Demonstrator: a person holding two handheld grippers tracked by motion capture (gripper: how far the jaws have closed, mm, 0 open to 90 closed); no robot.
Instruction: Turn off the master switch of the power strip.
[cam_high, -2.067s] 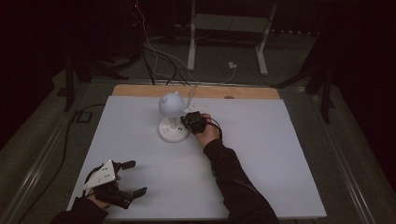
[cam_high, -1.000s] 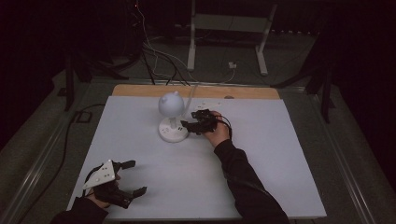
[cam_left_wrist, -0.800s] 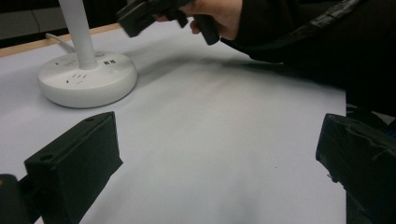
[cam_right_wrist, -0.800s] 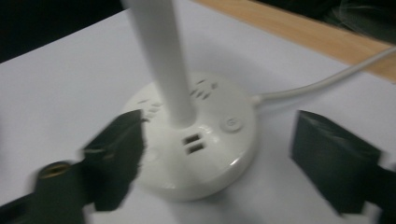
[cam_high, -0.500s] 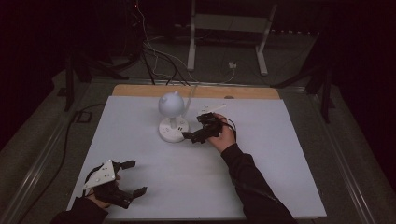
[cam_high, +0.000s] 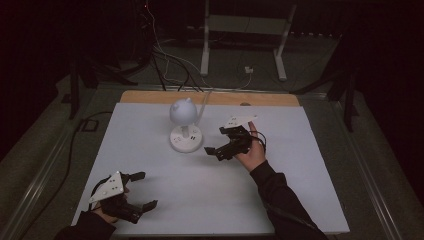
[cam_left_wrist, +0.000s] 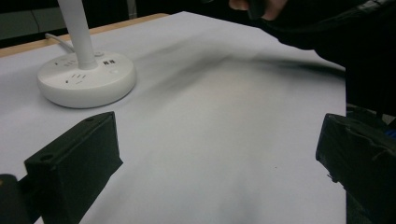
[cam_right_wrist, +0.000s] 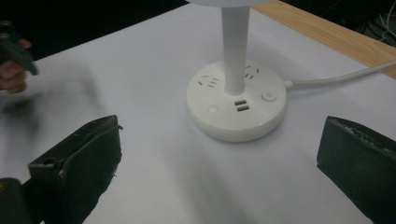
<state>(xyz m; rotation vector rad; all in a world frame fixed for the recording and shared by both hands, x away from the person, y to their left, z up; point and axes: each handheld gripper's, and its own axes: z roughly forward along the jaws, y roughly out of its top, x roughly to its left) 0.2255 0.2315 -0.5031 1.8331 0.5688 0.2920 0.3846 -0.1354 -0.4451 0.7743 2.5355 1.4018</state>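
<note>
Desk lamp (cam_high: 186, 131): stands upright toward the far middle of white table (cam_high: 300, 200), cord trailing to the wooden far edge. Round base carries sockets and buttons; likely rigid, smooth plastic, bottom-heavy, with a slim stem (cam_right_wrist: 235, 51) under a globe head. Best taken at the stem just above the base; glossy rim may slip. Right gripper (cam_high: 223, 144): just beside base, jaws just opened wide, nothing between. Left gripper (cam_high: 141, 191): near edge, well apart, jaws wide, empty.

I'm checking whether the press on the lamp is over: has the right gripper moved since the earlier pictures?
Yes. The right gripper has drawn back rightward off the lamp base, jaws just opened, nothing between them.
</note>
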